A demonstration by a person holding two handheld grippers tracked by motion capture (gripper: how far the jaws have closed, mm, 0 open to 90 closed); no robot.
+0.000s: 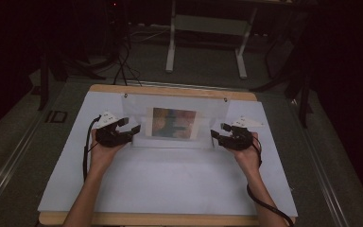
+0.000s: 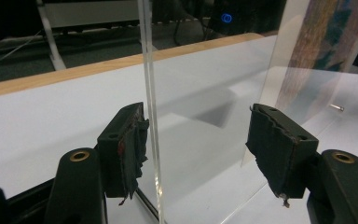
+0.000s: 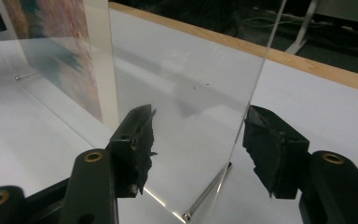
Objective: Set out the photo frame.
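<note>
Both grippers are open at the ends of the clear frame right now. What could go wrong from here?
The acrylic frame stands upright on its own; a nudge from the left gripper or right gripper could tip it. Its edge sits close to one pad in the left gripper view, so an uneven close may twist it. The picture inside could slip.

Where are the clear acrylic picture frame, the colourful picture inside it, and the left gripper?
clear acrylic picture frame (image 1: pixel 211 109): high view, bare clear panel right of the print.
colourful picture (image 1: pixel 173 123): high view, middle of the print.
left gripper (image 2: pixel 196 140): left gripper view, midway between its fingertips.
</note>
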